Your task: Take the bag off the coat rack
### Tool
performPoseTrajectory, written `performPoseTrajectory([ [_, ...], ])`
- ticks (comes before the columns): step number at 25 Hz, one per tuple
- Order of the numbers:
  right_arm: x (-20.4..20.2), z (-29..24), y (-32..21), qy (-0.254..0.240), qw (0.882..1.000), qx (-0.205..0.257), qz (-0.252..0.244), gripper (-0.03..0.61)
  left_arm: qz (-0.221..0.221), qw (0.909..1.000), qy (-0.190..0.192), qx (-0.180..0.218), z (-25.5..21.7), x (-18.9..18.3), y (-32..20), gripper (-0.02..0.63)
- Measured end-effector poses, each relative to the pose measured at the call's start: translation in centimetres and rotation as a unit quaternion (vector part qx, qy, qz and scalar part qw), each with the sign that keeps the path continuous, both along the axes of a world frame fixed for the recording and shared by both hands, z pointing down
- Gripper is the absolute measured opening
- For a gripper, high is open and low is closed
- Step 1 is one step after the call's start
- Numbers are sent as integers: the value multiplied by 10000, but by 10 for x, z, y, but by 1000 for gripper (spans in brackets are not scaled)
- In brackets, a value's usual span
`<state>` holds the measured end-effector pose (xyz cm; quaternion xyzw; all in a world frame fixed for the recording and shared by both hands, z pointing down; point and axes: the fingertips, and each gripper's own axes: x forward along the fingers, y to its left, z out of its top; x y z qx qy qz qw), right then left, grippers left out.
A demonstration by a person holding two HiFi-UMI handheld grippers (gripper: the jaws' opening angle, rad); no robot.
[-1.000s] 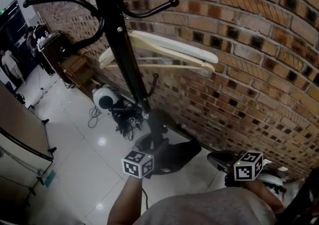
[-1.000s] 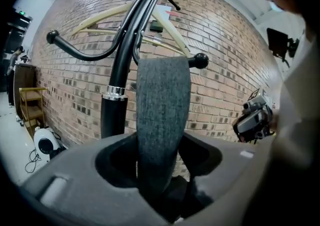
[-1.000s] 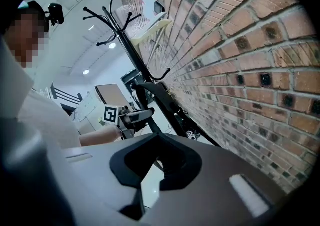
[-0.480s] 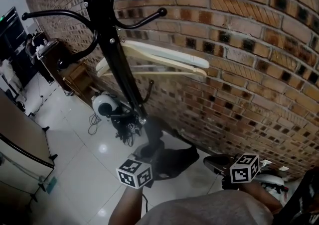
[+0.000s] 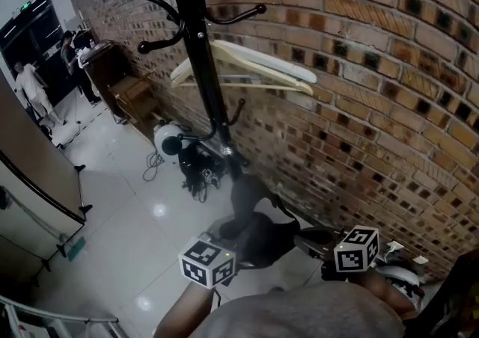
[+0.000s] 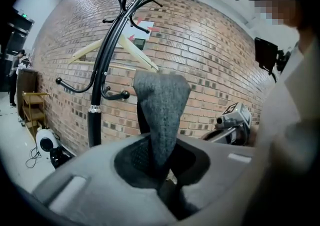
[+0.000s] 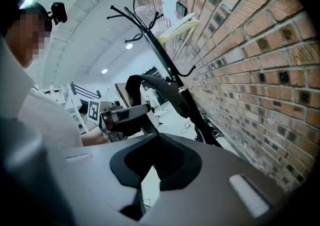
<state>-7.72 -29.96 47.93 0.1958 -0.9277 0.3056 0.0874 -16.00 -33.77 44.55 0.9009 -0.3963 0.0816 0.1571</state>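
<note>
**Item: bag (image 5: 258, 238), dark, with strap.** It hangs low in front of the person, between the two grippers. It appears clear of the coat rack (image 5: 200, 52), with none of the hooks seen through the strap.

**Hold:** the left gripper (image 6: 162, 170) is clamped on the grey knit strap (image 6: 161, 110), which stands up from the jaws in a loose loop. The right gripper (image 7: 147, 185) has its jaws parted by a narrow slit with nothing between them. It sits just beside the bag and takes no share of the load.

**Surroundings:** the black rack pole stands near, against the brick wall (image 5: 389, 105). A pale wooden hanger (image 5: 247, 67) rests on one arm of the rack, and cables with a white device (image 5: 168, 138) lie on the floor by its foot.

**Hazards, as judged from here:**
- The bag hangs from one pinch on soft knit — a jerk or swing could draw the strap through the jaws and drop it.
- The free loop stands close to the lower hooks, so lifting or turning toward the rack might catch it again.
- A swinging bag could strike the pole and shake the hanger loose, or rock the rack.
- A dropped bag would likely land near the cables.
</note>
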Motion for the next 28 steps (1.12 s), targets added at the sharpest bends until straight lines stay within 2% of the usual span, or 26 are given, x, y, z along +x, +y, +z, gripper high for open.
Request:
performPoseTrajectory([
  [5,11,-7,64,-8,9995,167,-253,-2,-288,9992,113,-251,6,18,76,31],
  [10,35,-14,145,-64,9989,277,-365,-2,-862,9955,115,-382,10,32,160,31],
  [18,84,4,275,-109,9986,101,-513,-2,-1210,9907,183,-596,24,70,294,31],
  [22,98,-1,311,-200,9984,69,-531,-2,-1215,9891,148,-812,31,88,341,31],
  [28,110,-11,334,-258,9983,244,-470,-2,-1177,9894,174,-836,25,99,385,31],
])
